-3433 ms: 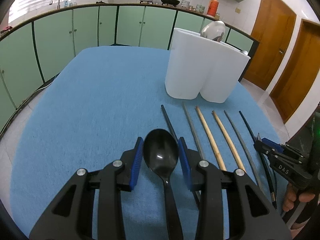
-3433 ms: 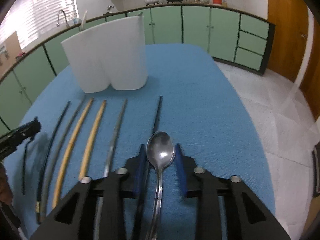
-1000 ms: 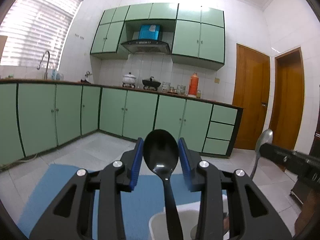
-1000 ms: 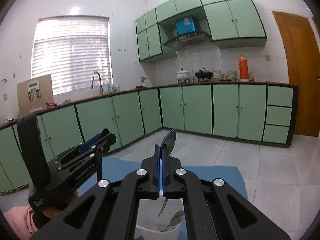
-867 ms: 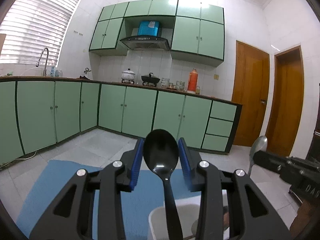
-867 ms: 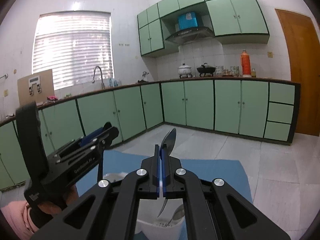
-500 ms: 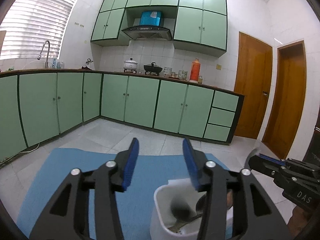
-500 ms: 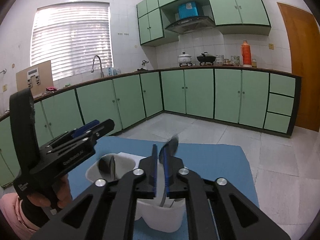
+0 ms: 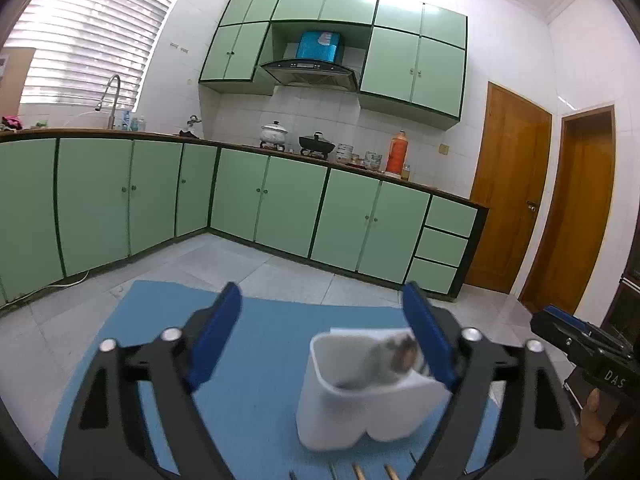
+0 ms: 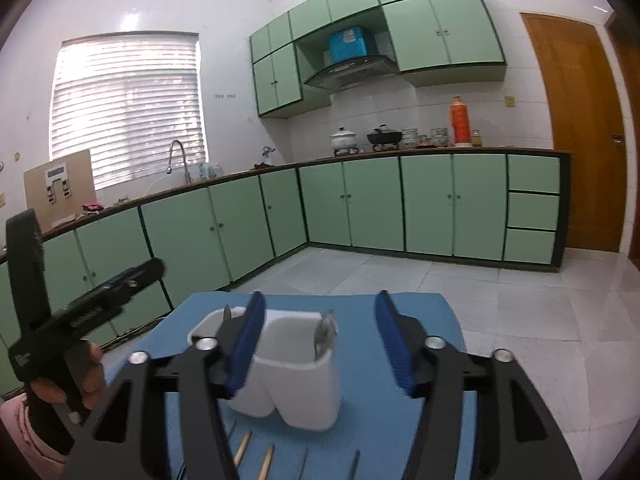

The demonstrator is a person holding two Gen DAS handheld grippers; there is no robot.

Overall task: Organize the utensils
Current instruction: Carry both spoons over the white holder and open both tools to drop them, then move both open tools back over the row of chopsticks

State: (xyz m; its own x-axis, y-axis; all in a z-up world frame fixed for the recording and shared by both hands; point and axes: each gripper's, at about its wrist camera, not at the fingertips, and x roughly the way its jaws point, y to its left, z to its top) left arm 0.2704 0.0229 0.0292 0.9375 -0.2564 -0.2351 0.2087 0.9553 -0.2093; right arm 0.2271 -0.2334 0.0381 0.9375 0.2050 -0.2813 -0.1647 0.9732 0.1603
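Observation:
A white two-compartment utensil holder stands on the blue tablecloth; it also shows in the right wrist view. Spoon bowls stick up from it: a silver one and a blurred one. My left gripper is open and empty above the holder. My right gripper is open and empty above it too. Tips of wooden chopsticks and dark chopsticks lie on the cloth in front of the holder. The chopstick tips also show at the bottom of the left wrist view.
The other gripper shows at each view's edge: right one, left one. Green kitchen cabinets and a tiled floor lie beyond the table. Wooden doors stand at the right.
Both grippers have opened wide and let go of their spoons, which dropped into the white holder. Both grippers now sit lower and a little back from it.

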